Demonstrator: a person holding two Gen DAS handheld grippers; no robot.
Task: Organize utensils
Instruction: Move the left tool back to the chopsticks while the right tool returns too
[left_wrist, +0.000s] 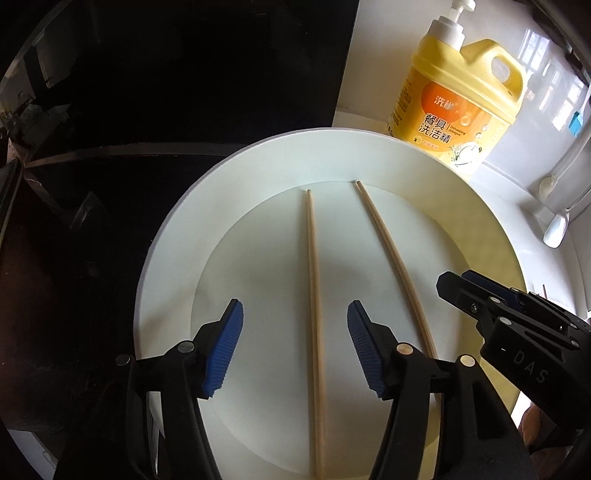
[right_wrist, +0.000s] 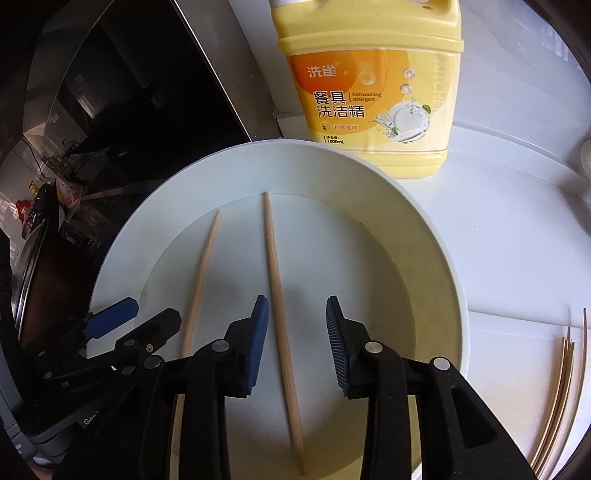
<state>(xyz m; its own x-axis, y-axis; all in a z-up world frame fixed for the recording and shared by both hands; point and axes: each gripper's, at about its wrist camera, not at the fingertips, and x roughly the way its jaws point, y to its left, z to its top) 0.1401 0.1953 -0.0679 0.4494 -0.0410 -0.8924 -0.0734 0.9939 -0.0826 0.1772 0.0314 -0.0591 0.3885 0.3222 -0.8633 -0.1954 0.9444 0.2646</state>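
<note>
1. Far left, a dark glossy hob (left_wrist: 129, 92) fills the edge of the white counter (right_wrist: 517, 240).
2. Over the plate (left_wrist: 166, 277), the left gripper (left_wrist: 295, 347) hangs with its blue pads spread wide, nothing pinched.
3. The left chopstick (left_wrist: 314, 314) lies flat on the plate, running lengthwise through that gap, clear of both pads.
4. Next across, the right chopstick (left_wrist: 391, 258) lies on the plate too, angled slightly away from its partner, the two apart along their whole length.
5. The right gripper (right_wrist: 297, 345) straddles it, jaws parted; the stick sits nearer the left pad (right_wrist: 258, 343), and whether it touches I cannot tell.
6. Behind the plate's far rim stands a yellow detergent jug (right_wrist: 369, 92), upright, pump on top.
7. Far right, a bundle of thin sticks (right_wrist: 561, 387) lies on the counter, well apart from the plate.
</note>
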